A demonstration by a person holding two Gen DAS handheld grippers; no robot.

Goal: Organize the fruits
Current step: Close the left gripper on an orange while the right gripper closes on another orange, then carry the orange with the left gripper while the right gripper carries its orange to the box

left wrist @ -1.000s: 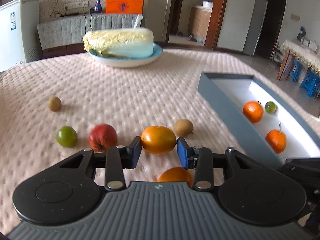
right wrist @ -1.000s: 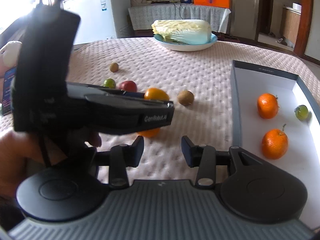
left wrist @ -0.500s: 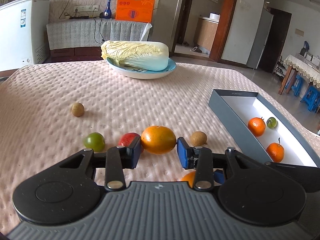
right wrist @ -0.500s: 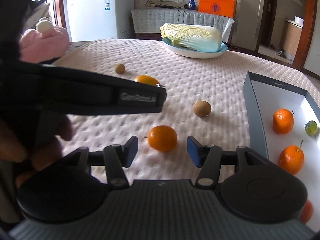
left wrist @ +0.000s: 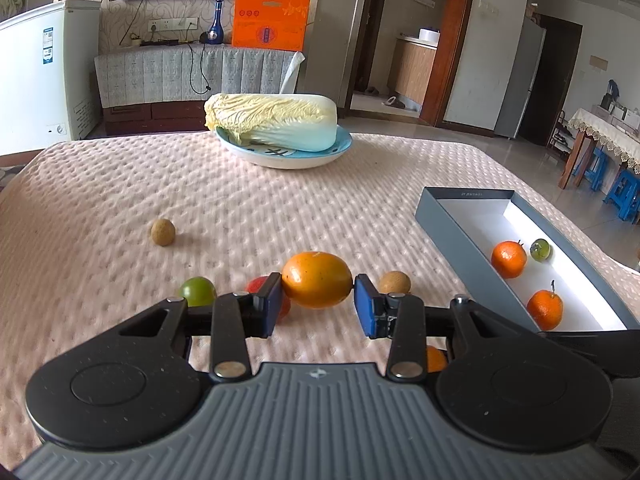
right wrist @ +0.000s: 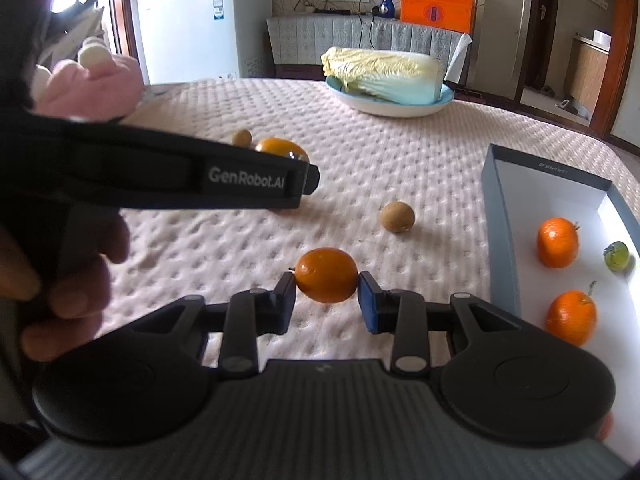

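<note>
My left gripper (left wrist: 317, 304) is shut on an oval orange fruit (left wrist: 317, 279) and holds it above the table; it also shows in the right wrist view (right wrist: 280, 147). My right gripper (right wrist: 326, 298) is shut on a small orange (right wrist: 326, 274) just above the cloth. A grey box (left wrist: 448, 236) at the right holds two oranges (left wrist: 508, 258) (left wrist: 544, 309) and a green fruit (left wrist: 540, 249). On the cloth lie a green fruit (left wrist: 197, 290), a red fruit (left wrist: 256, 285) and two brown fruits (left wrist: 163, 232) (left wrist: 395, 282).
A plate with a Chinese cabbage (left wrist: 276, 120) stands at the far side of the table. A pink plush toy (right wrist: 86, 84) sits at the left edge. The left gripper's body (right wrist: 160, 176) crosses the right wrist view.
My left gripper has lifted the oval orange fruit higher. My right gripper has moved forward to the small orange and closed on it.
</note>
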